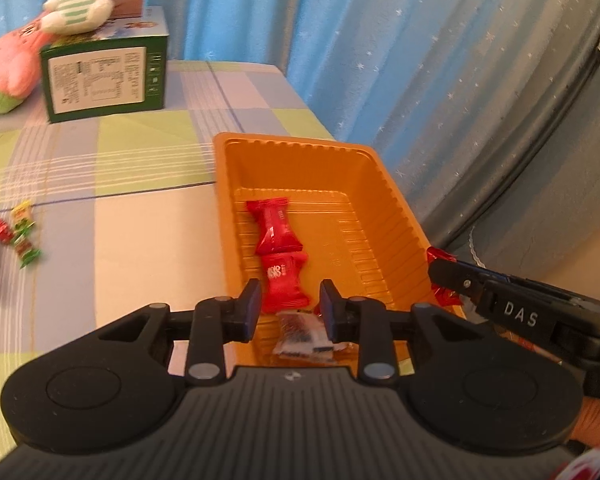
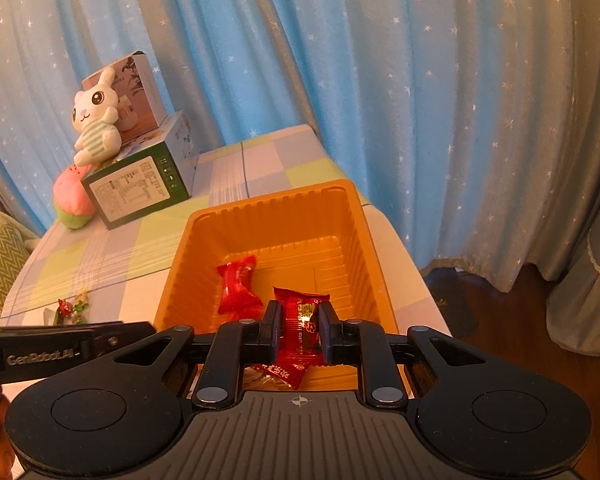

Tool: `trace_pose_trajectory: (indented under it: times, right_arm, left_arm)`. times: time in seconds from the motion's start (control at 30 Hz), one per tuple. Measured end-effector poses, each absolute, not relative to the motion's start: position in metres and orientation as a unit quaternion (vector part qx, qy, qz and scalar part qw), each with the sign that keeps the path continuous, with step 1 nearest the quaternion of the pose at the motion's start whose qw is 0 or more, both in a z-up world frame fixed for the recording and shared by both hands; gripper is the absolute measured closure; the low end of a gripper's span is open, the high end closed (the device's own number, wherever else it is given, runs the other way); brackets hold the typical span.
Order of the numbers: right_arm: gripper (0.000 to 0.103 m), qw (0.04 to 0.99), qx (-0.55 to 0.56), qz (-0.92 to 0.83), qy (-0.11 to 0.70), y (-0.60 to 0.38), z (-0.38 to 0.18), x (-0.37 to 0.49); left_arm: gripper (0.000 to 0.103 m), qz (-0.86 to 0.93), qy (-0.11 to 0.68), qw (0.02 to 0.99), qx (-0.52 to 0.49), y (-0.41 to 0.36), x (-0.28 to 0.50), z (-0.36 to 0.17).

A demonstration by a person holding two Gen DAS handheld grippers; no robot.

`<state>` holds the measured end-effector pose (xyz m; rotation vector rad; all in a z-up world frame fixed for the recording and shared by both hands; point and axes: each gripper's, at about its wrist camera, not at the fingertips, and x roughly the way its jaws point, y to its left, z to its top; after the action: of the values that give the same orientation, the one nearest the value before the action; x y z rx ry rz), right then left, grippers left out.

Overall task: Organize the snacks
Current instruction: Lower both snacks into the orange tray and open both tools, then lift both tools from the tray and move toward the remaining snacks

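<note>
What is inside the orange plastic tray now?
The orange plastic tray holds two red wrapped snacks and a clear-wrapped snack. Its near corner is hidden behind the left gripper.

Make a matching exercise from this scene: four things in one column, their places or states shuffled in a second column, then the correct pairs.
Things:
1. right gripper
2. left gripper
3. white plush rabbit
4. small green and red candies

Places or states:
A. sits on top of the green box
B. lie on the tablecloth, outside the orange tray
C. open, holding nothing, above the tray's near end
D. shut on a red snack packet over the tray

Pairs: 1-D, 2-C, 3-A, 4-B
</note>
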<state>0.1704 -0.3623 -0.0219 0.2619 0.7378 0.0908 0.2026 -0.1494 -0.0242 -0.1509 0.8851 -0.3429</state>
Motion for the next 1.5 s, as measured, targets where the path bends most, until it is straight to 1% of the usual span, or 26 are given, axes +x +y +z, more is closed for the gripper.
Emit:
trace_pose_trajectory:
  times: [0.27, 0.37, 0.4, 0.43, 0.47, 0.53, 0.57, 0.77, 0.87, 1.03, 1.13, 1.3, 1.5]
  right_arm:
    - [0.083, 0.924, 0.131, 0.057, 0.355, -0.352, -0.017, 0.176]
    - [0.083, 0.922, 0.153, 0.07, 0.349, -0.353, -0.018, 0.18]
    - [0.081, 0.921, 0.156, 0.072, 0.35, -0.353, -0.018, 0.182]
    - [0.078, 0.921, 0.158, 0.07, 0.349, -0.353, -0.017, 0.182]
    - [0.064, 0.922, 0.16, 0.066, 0.346, -0.353, -0.017, 0.181]
    - [0.044, 0.925, 0.166, 0.06, 0.337, -0.355, -0.013, 0.178]
    - [0.044, 0.925, 0.168, 0.058, 0.336, -0.356, -0.012, 0.176]
    - [0.044, 0.92, 0.188, 0.043, 0.342, -0.362, -0.008, 0.154]
    - [0.044, 0.918, 0.189, 0.044, 0.346, -0.357, -0.007, 0.137]
    - [0.044, 0.912, 0.185, 0.052, 0.362, -0.343, -0.005, 0.112]
    - [0.043, 0.909, 0.182, 0.057, 0.371, -0.333, -0.003, 0.098]
    - [0.036, 0.912, 0.154, 0.069, 0.373, -0.31, 0.003, 0.078]
    - [0.034, 0.916, 0.115, 0.085, 0.375, -0.281, 0.006, 0.06]
  left_arm:
    - [0.073, -0.148, 0.419, 0.891, -0.09, -0.123, 0.188, -0.018]
    - [0.07, -0.141, 0.415, 0.894, -0.092, -0.115, 0.185, -0.015]
    - [0.069, -0.137, 0.414, 0.895, -0.092, -0.113, 0.184, -0.014]
    - [0.068, -0.135, 0.413, 0.896, -0.093, -0.111, 0.182, -0.014]
    - [0.066, -0.134, 0.412, 0.896, -0.095, -0.108, 0.179, -0.013]
    - [0.06, -0.131, 0.411, 0.897, -0.099, -0.102, 0.173, -0.011]
    - [0.057, -0.13, 0.409, 0.898, -0.1, -0.099, 0.17, -0.01]
    - [0.05, -0.118, 0.401, 0.903, -0.099, -0.083, 0.15, -0.003]
    - [0.042, -0.111, 0.398, 0.906, -0.097, -0.074, 0.139, 0.0]
    - [0.038, -0.1, 0.392, 0.909, -0.098, -0.061, 0.121, 0.005]
    - [0.032, -0.095, 0.384, 0.913, -0.101, -0.053, 0.108, 0.011]
    - [0.03, -0.088, 0.373, 0.918, -0.102, -0.043, 0.088, 0.02]
    - [0.024, -0.081, 0.361, 0.923, -0.103, -0.032, 0.068, 0.031]
